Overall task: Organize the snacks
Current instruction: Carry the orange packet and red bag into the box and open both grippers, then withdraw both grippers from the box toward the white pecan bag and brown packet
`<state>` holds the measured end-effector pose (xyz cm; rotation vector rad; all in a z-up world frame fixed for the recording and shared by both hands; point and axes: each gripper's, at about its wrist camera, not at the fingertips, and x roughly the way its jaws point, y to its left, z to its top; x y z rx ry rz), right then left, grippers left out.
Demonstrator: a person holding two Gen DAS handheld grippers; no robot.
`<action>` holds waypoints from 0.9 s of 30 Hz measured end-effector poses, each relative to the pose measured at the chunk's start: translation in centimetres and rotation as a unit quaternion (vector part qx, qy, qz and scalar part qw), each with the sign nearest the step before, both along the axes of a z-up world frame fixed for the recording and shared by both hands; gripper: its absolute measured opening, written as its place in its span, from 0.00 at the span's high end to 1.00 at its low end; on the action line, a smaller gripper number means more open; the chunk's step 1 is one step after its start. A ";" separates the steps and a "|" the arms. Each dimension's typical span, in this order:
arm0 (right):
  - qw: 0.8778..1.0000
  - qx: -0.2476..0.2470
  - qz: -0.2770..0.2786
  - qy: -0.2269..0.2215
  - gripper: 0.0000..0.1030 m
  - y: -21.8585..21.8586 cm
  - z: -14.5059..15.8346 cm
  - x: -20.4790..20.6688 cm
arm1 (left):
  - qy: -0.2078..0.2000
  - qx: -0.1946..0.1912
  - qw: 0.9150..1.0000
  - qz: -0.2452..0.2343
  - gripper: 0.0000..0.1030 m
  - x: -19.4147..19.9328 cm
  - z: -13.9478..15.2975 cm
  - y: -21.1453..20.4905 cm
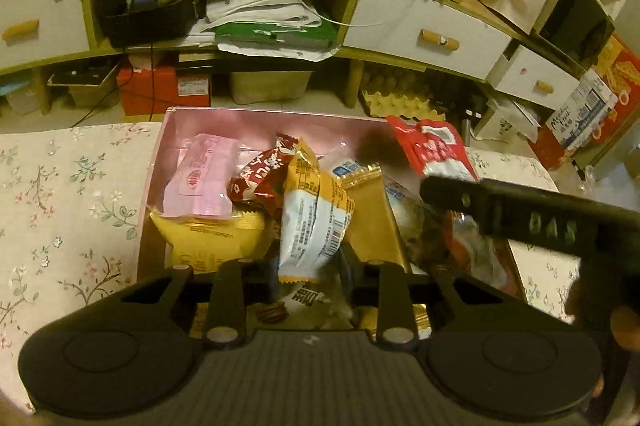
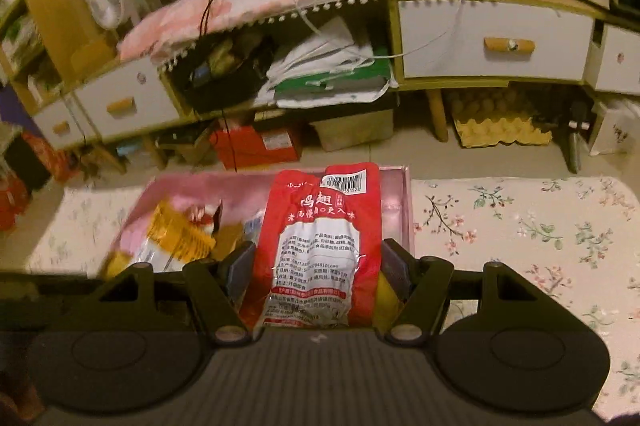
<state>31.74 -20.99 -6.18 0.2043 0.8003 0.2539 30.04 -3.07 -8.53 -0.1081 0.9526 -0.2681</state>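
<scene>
Left gripper [image 1: 308, 262]: nearly closed on the yellow-white packet [image 1: 314, 214]; light, crinkly, pinched at its lower seam.
Right gripper [image 2: 316, 266]: half-open span filled by the red pouch [image 2: 320, 242]; soft, slippery, gripped mid-body.
Pink box [image 1: 256, 119]: both are held over it.

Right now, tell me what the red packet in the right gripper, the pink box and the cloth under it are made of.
Red packet: glossy plastic film, likely; it shines and crinkles, print on it. Pink box: probably coated cardboard; thin flat walls, slight sheen. Cloth: woven fabric, matte, printed with flowers; the fibre cannot be told.
</scene>
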 end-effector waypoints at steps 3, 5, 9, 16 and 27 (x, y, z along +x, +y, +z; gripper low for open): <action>1.000 0.017 -0.007 0.000 0.37 -0.3 -0.5 0.3 | -0.003 0.004 1.000 -0.004 0.56 -0.1 0.3 0.0; 0.999 0.042 -0.025 -0.004 0.36 -0.9 -0.5 0.5 | -0.010 0.004 1.000 -0.009 0.48 -0.2 0.8 0.1; 0.995 0.083 -0.056 -0.003 0.33 -2.2 -0.5 0.7 | -0.020 0.008 1.000 -0.015 0.32 -0.6 2.2 0.4; 0.990 0.128 -0.064 0.010 0.33 -4.0 0.5 0.5 | -0.018 -0.030 0.999 0.020 0.24 -1.2 4.1 3.1; 0.988 0.142 -0.049 0.040 0.49 -4.7 3.1 -1.0 | -0.007 -0.020 0.998 0.063 0.24 -4.1 4.9 6.1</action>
